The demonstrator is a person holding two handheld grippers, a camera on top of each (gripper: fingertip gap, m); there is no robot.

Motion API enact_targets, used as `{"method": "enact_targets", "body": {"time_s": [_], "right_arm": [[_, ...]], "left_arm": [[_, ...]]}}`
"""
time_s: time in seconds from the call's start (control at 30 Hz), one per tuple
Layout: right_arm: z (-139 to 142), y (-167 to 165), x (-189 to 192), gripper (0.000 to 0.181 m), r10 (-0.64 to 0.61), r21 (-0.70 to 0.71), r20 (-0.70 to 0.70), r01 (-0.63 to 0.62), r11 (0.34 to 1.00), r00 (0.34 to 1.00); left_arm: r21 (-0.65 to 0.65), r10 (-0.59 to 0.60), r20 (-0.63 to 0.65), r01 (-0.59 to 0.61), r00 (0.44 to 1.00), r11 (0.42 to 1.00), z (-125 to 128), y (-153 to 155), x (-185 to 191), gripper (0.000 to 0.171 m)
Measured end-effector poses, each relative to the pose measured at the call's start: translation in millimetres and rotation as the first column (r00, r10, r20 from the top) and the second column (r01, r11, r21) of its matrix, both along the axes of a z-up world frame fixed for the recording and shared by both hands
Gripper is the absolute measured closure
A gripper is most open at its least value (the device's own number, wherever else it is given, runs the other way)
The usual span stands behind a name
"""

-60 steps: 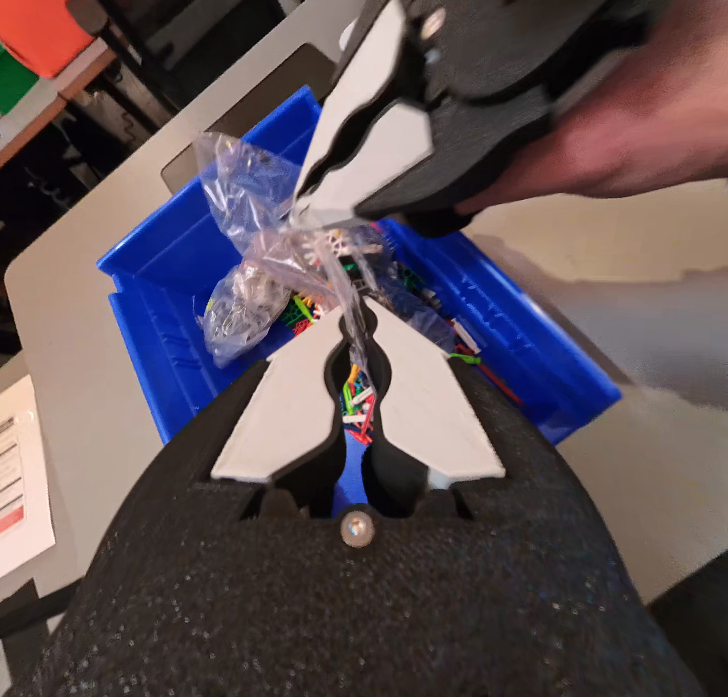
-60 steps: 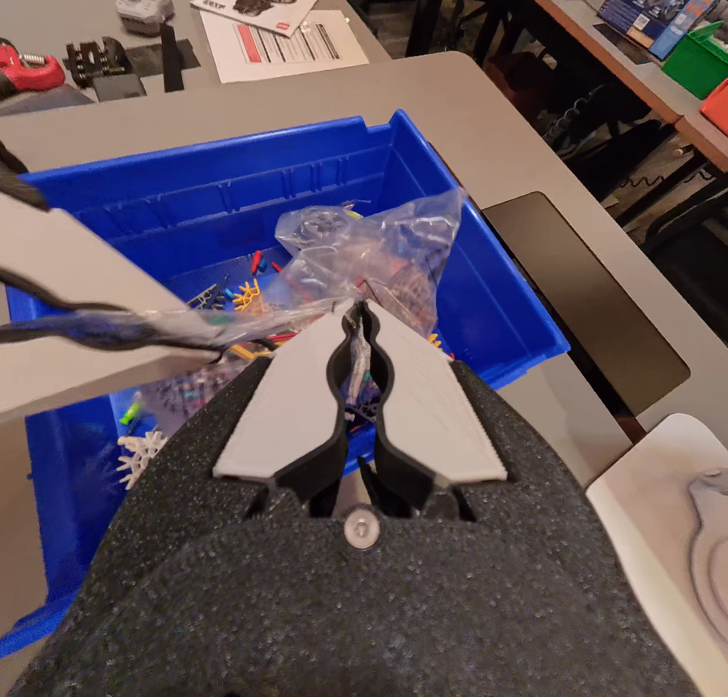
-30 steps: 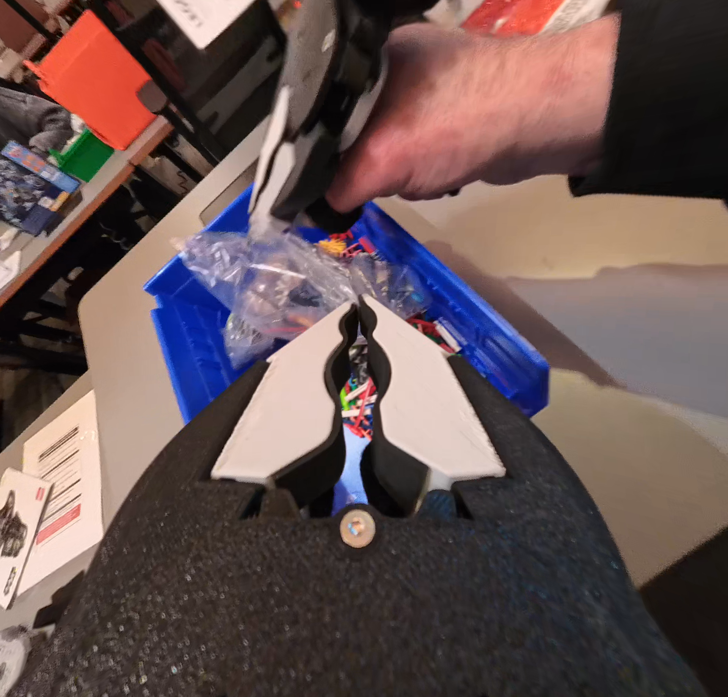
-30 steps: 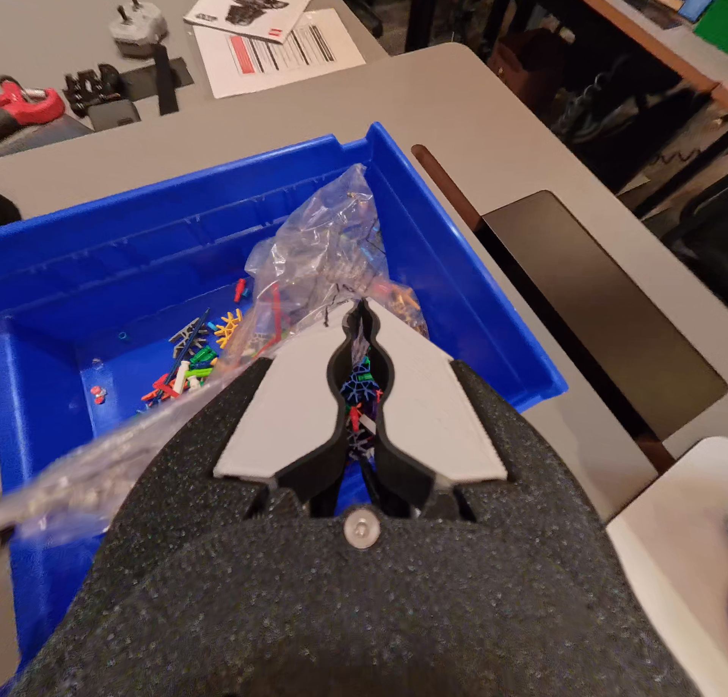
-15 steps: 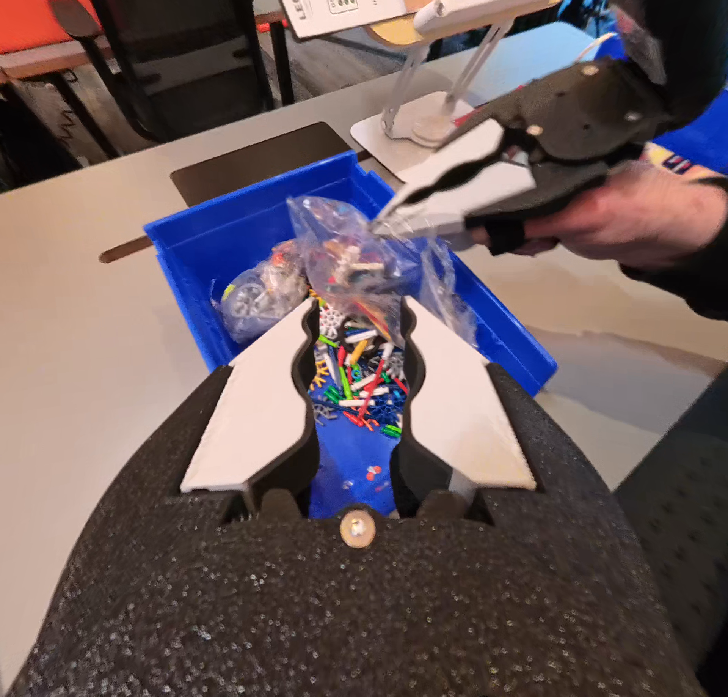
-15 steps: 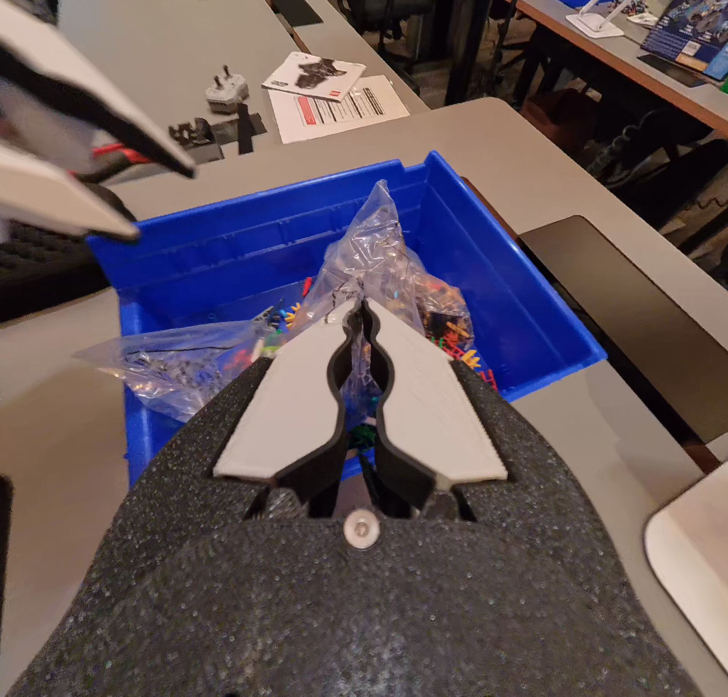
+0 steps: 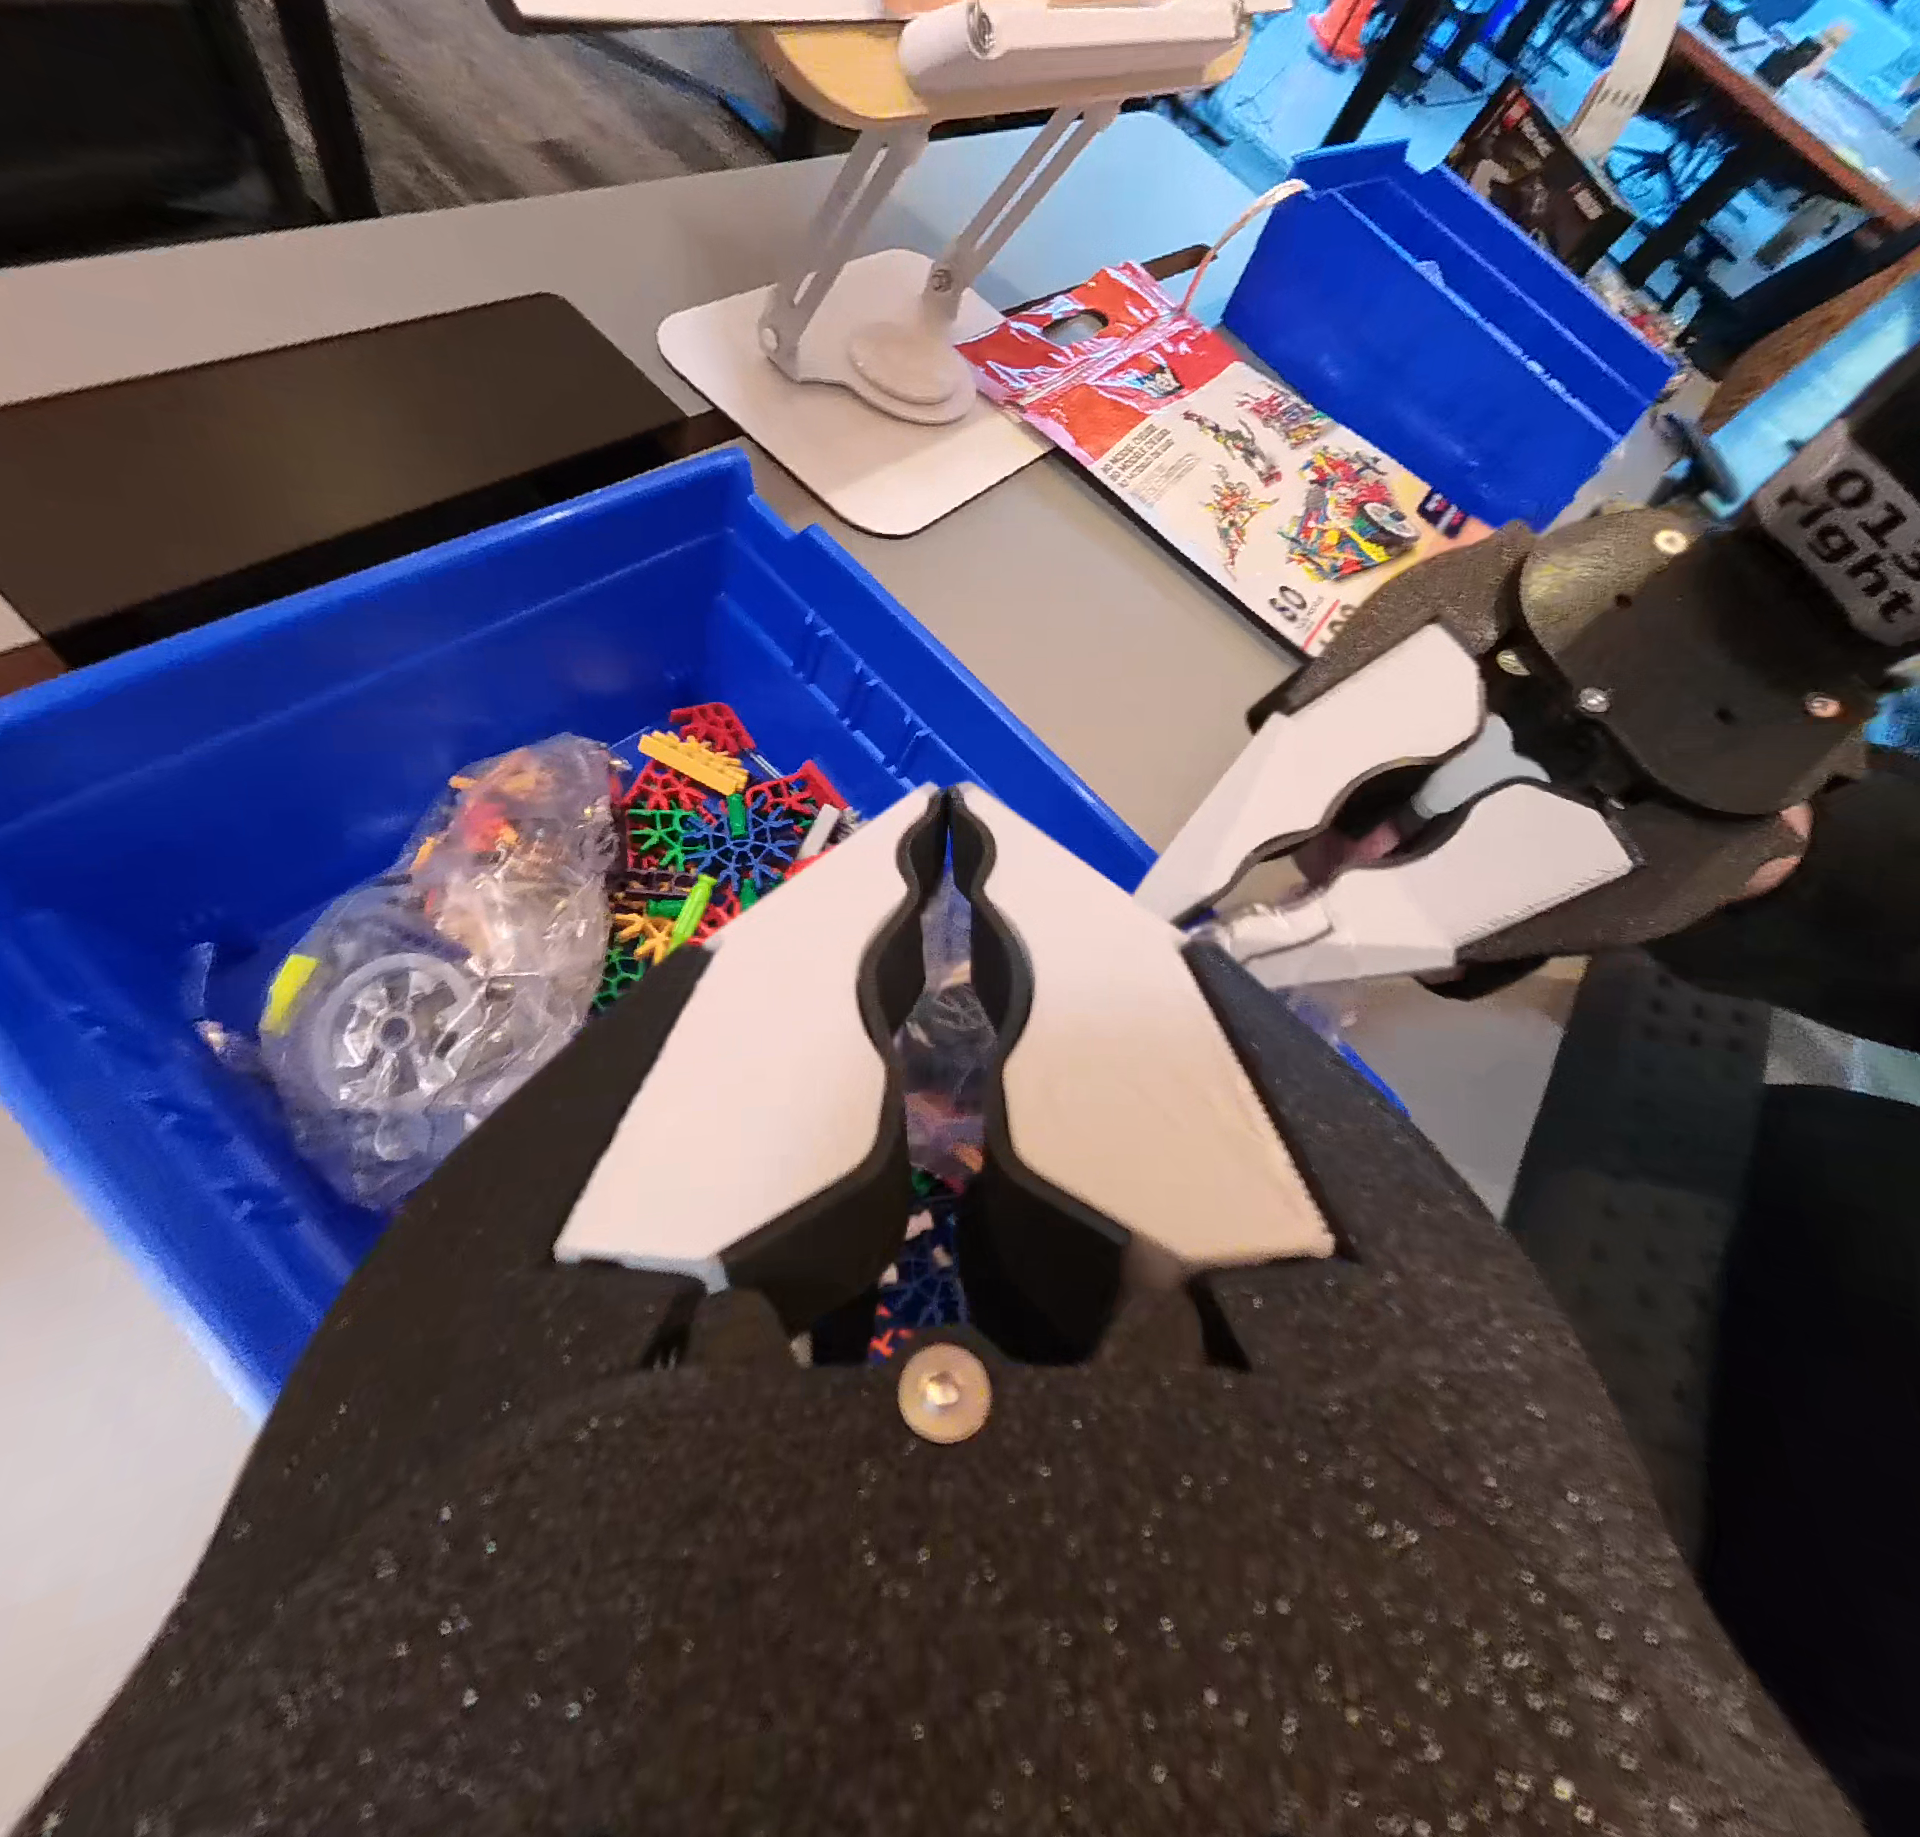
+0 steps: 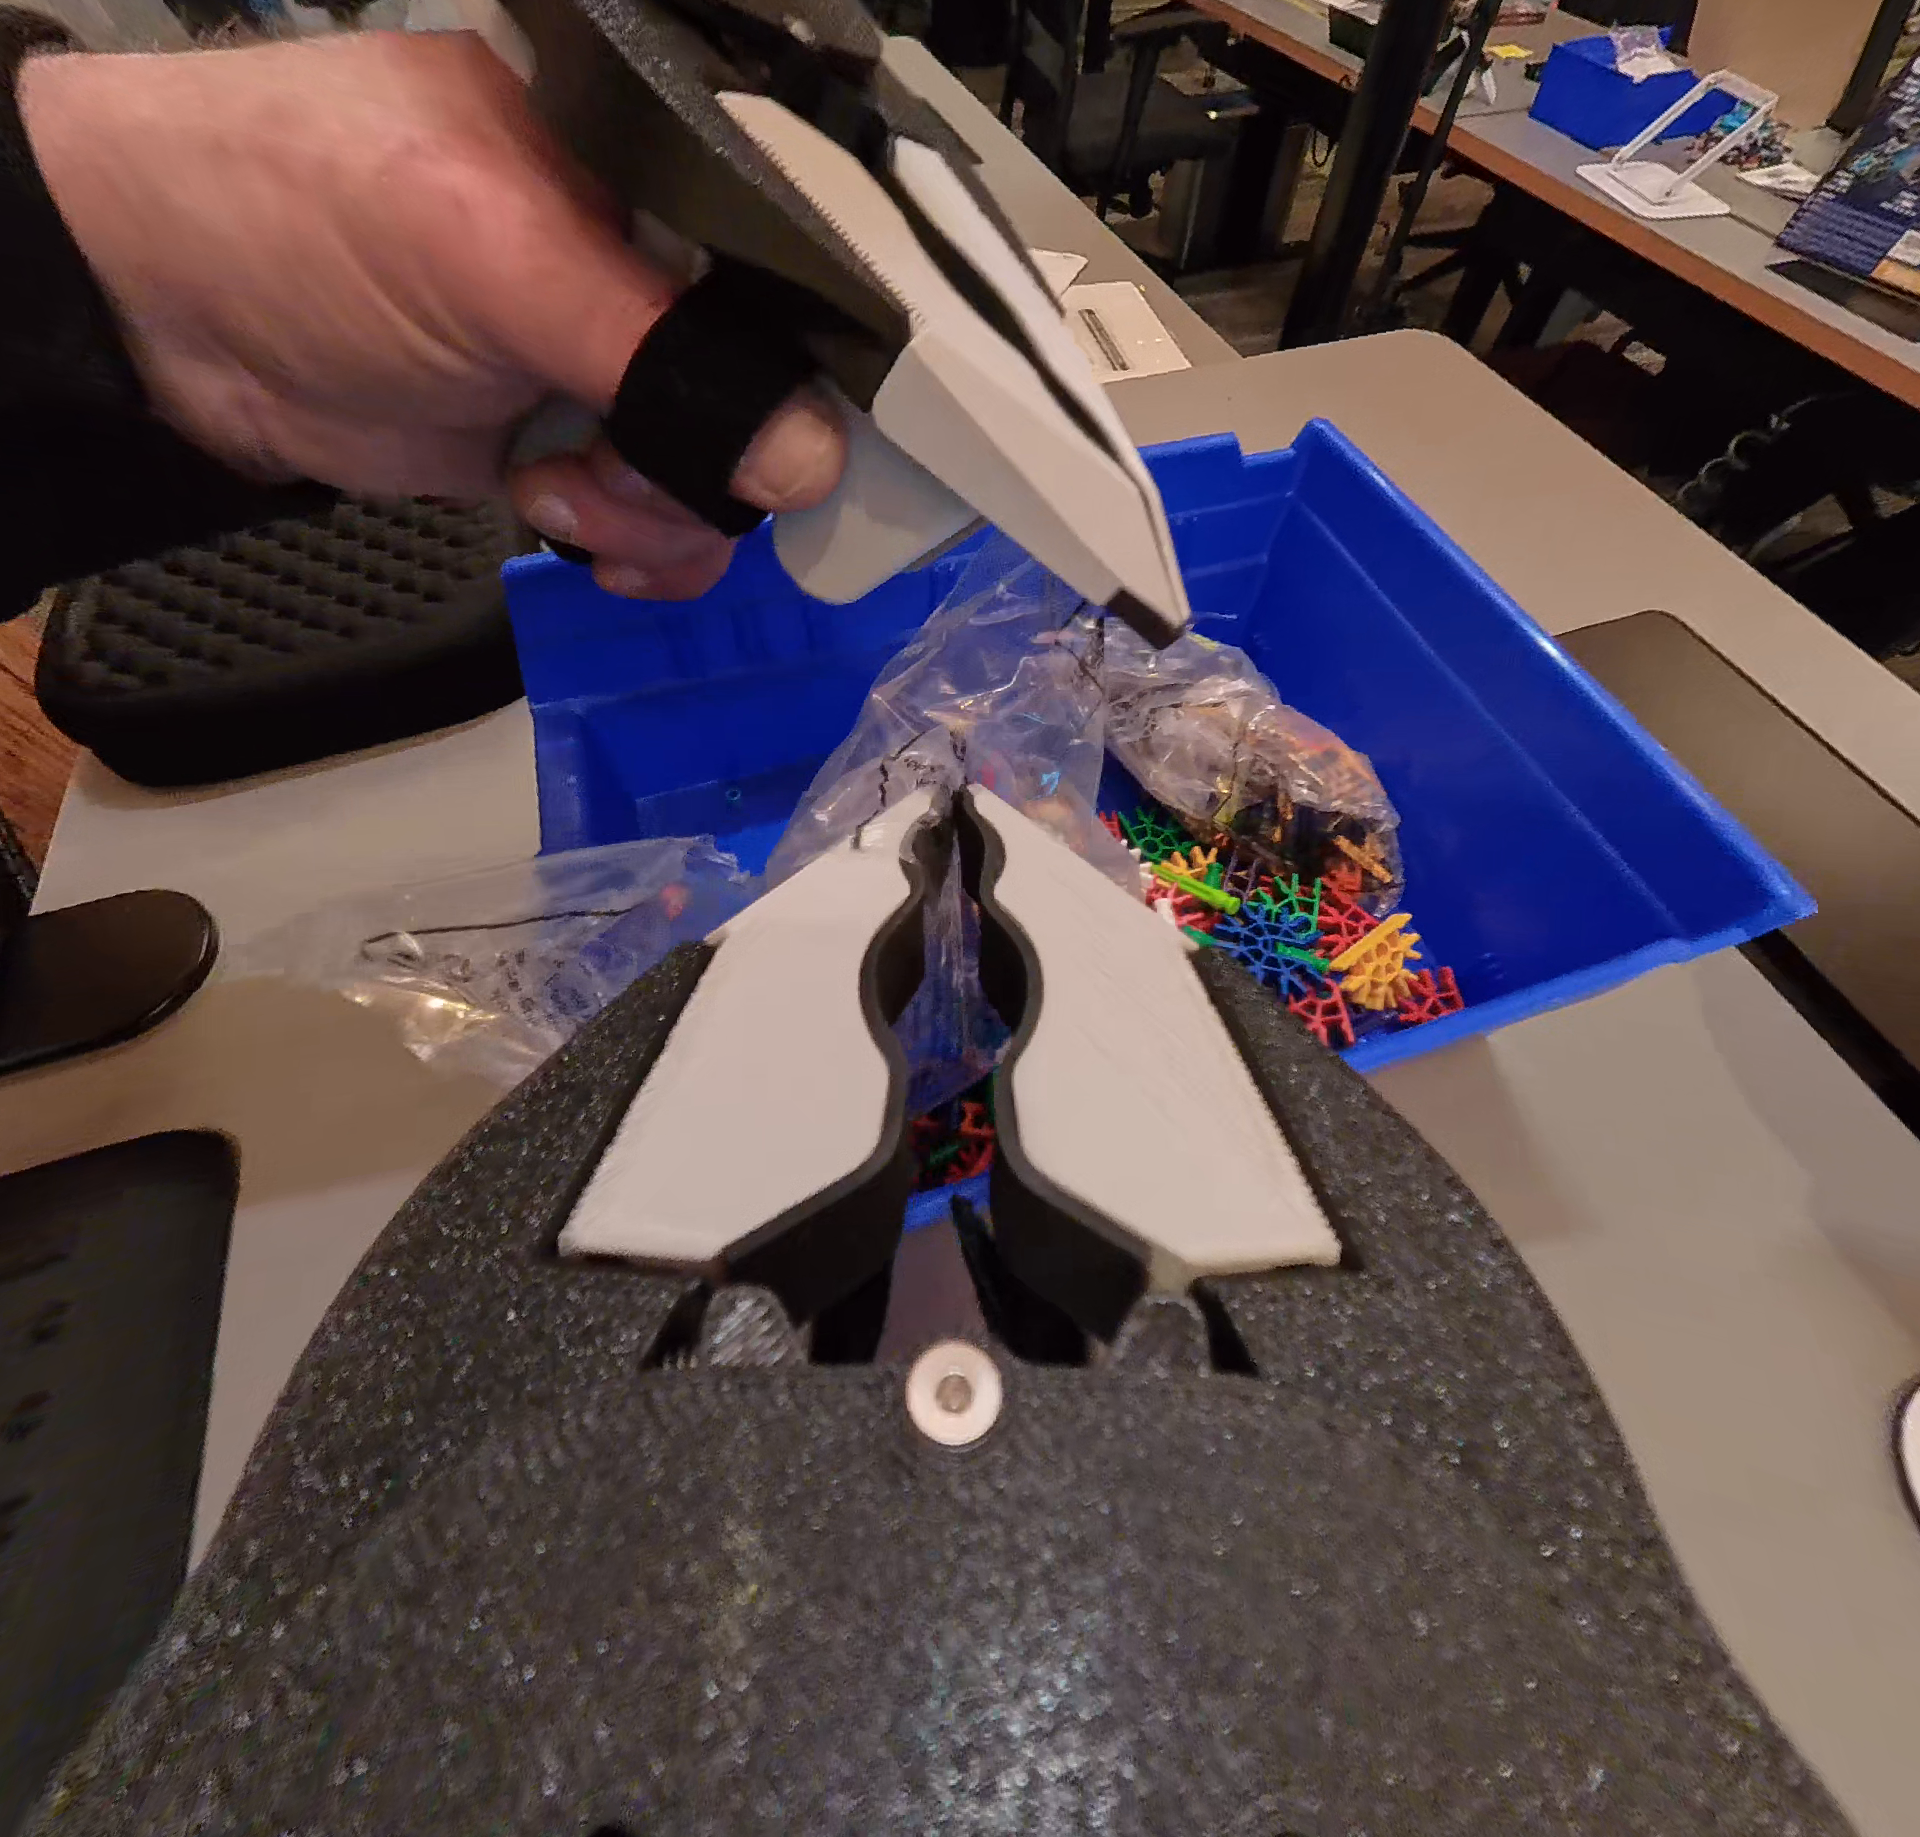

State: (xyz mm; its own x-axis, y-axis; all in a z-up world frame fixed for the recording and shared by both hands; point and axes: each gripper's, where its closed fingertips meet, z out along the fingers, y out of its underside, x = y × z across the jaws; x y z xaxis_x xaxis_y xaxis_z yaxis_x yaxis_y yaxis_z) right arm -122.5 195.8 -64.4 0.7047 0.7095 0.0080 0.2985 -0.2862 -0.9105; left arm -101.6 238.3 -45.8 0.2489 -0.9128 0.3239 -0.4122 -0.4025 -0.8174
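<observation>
A blue bin [image 7: 416,582] on a grey table holds loose colourful connector pieces [image 7: 717,831] and a clear bag with a grey wheel [image 7: 416,1008]. My left gripper [image 7: 948,800] is shut, with clear plastic bag film [image 7: 940,1049] between its fingers. My right gripper [image 8: 954,800] is shut on the same clear plastic bag [image 8: 1039,727] above the bin [image 8: 1558,748]. In the right wrist view the left gripper [image 8: 1158,624] comes down from the upper left and pinches the bag's top. A part of the bag still filled with pieces [image 8: 1257,759] rests on loose pieces [image 8: 1299,935].
A white stand [image 7: 862,374], a red printed packet [image 7: 1195,437] and a second blue bin [image 7: 1434,333] lie beyond the bin. A dark panel [image 7: 312,437] is set in the table. Slack clear plastic [image 8: 499,946] lies left of the bin, near a black padded seat [image 8: 260,624]. About 5 cm separates my left fingertips from my right.
My left gripper was open and away from the bag half a second ago; it has come in and shut on the bag. My right gripper has kept its hold.
</observation>
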Motion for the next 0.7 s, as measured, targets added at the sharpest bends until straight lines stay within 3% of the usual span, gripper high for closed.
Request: {"method": "enact_targets", "body": {"time_s": [0.23,0.3,0.37,0.47,0.5,0.53,0.63,0.7], "right_arm": [[6.5,-8.3,-3.8,0.159,0.044,0.0,-0.017,-0.044,0.999,0.999],[8.6,-5.2,0.0,0.181,0.034,0.012,-0.008,-0.034,0.999,0.999],[10.8,-2.4,1.9,0.181,0.03,0.012,-0.014,-0.03,0.999,0.999],[13.6,-3.5,1.1,0.181,0.039,0.04,0.009,-0.04,0.998,0.999],[12.8,-4.9,-0.3,0.181,0.044,0.042,0.015,-0.045,0.998,0.999],[11.7,-6.6,-2.1,0.181,0.049,0.043,0.017,-0.05,0.998,0.999],[8.3,-12.2,-9.2,0.181,0.072,0.047,0.009,-0.072,0.996,0.997],[6.0,-14.4,-10.9,0.18,0.08,0.039,0.009,-0.08,0.996,0.997]], "left_arm": [[0.09,0.045,0.058,-0.05,0.997,0.995,37.5,10.1,-10.3,0.171],[0.102,0.041,0.043,-0.045,0.998,0.994,42.3,10.0,-17.3,0.171],[0.052,0.032,0.016,-0.033,0.999,0.998,38.7,6.8,-25.7,0.171],[-0.093,0.019,-0.066,-0.025,0.998,0.995,13.8,-1.6,-34.4,0.12],[-0.113,0.008,-0.081,-0.017,0.997,0.993,6.3,-5.2,-33.8,0.116],[-0.132,-0.013,-0.09,0.001,0.996,0.991,0.2,-10.3,-31.6,0.122],[-0.149,-0.037,-0.072,0.026,0.997,0.989,-7.5,-17.8,-22.3,0.166],[-0.109,-0.048,-0.09,0.039,0.995,0.993,-11.4,-18.3,-20.6,0.171]]}}
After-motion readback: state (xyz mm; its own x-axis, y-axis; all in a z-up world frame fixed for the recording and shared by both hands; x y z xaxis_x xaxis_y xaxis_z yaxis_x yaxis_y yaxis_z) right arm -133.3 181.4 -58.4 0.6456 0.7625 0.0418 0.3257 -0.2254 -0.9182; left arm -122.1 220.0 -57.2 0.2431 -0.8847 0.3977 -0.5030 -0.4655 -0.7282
